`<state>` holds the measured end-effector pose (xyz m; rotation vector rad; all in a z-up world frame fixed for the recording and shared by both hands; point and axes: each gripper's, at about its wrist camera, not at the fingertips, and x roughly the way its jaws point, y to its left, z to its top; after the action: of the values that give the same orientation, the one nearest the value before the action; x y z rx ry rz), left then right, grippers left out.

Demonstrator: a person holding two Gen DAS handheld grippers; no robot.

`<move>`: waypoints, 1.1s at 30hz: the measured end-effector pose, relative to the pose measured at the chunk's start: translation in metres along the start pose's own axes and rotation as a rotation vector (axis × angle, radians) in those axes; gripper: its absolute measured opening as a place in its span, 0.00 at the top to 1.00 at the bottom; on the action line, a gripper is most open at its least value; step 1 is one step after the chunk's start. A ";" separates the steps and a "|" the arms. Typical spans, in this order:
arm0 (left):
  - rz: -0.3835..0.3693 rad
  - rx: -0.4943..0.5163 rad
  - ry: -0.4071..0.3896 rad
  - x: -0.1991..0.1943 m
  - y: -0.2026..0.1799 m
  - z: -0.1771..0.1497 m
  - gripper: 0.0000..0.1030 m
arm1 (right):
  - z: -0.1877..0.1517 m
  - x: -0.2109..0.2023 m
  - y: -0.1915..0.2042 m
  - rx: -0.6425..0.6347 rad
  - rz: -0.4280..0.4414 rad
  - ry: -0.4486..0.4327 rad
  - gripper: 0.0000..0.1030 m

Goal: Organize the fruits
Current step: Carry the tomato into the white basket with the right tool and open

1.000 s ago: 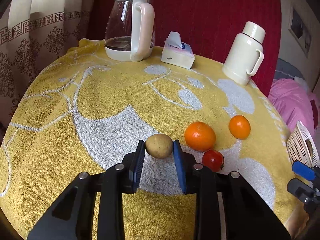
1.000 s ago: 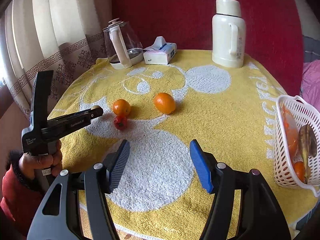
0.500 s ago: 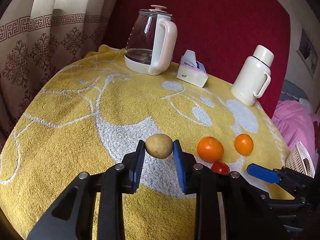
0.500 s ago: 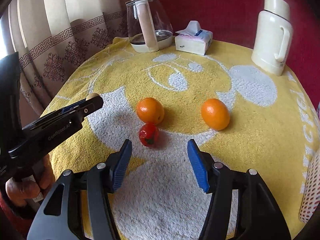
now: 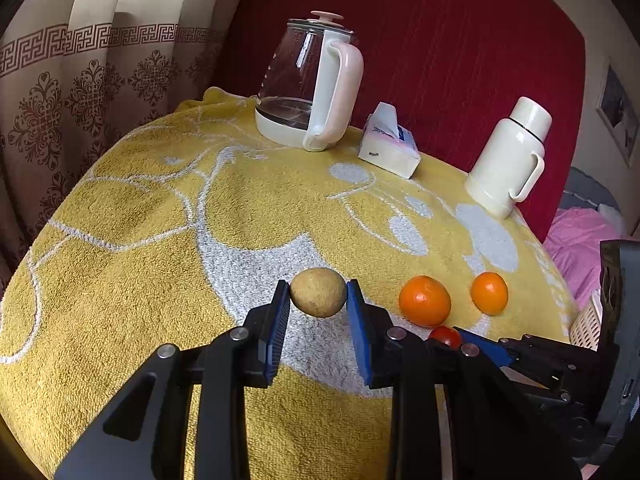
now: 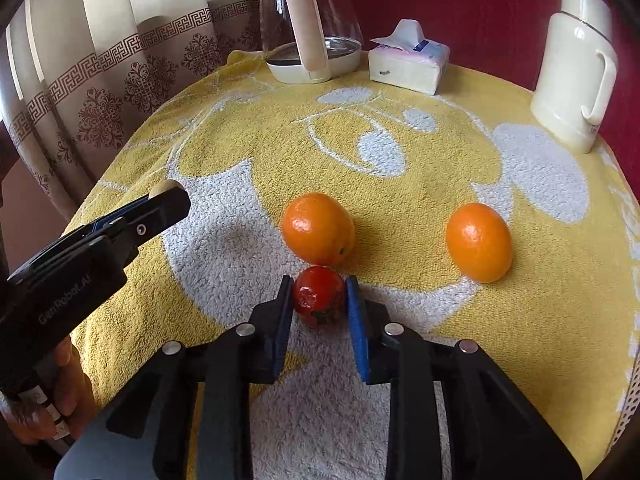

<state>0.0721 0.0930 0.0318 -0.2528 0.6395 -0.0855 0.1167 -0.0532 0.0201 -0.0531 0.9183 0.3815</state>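
My left gripper (image 5: 318, 298) is shut on a brown round fruit (image 5: 318, 292) and holds it above the yellow towel (image 5: 160, 208). My right gripper (image 6: 318, 300) is shut on a small red tomato (image 6: 318, 296) that rests on the towel. Two oranges lie just beyond it, one close (image 6: 318, 229) and one to the right (image 6: 479, 242). In the left wrist view the oranges (image 5: 425, 301) (image 5: 489, 293) and the tomato (image 5: 445, 336) sit to the right. The left gripper also shows at the left of the right wrist view (image 6: 160, 208).
A glass kettle (image 5: 312, 84), a tissue pack (image 5: 388, 148) and a cream thermos (image 5: 508, 160) stand along the far edge. A white basket's rim (image 5: 586, 320) shows at the right. Patterned curtains hang at the left, beyond the table's edge.
My right gripper moved forward to the tomato and closed around it. My left gripper kept its hold on the brown fruit and rose and tilted a little.
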 end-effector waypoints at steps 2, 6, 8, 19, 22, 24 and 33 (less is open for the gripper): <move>0.000 -0.002 0.000 0.000 0.000 0.000 0.72 | -0.002 -0.004 -0.001 0.007 0.001 -0.004 0.74; -0.001 -0.003 0.000 0.000 0.001 0.000 0.72 | -0.007 -0.017 -0.003 0.026 0.005 -0.025 0.74; -0.001 -0.004 -0.002 -0.001 0.001 0.000 0.72 | -0.010 -0.027 -0.007 0.040 0.001 -0.043 0.74; -0.002 -0.004 -0.008 -0.003 0.000 0.001 0.72 | -0.036 -0.099 -0.050 0.199 -0.082 -0.173 0.74; -0.003 -0.003 -0.008 -0.003 0.000 0.001 0.72 | -0.046 -0.121 -0.066 0.242 -0.126 -0.213 0.74; -0.002 -0.001 -0.007 -0.003 -0.001 0.001 0.72 | -0.054 -0.138 -0.078 0.271 -0.170 -0.243 0.74; -0.004 0.055 -0.013 -0.008 -0.012 0.001 0.72 | -0.096 -0.192 -0.139 0.423 -0.321 -0.307 0.74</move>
<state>0.0657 0.0823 0.0402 -0.2015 0.6226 -0.1049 -0.0137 -0.2596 0.0951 0.2383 0.6562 -0.1065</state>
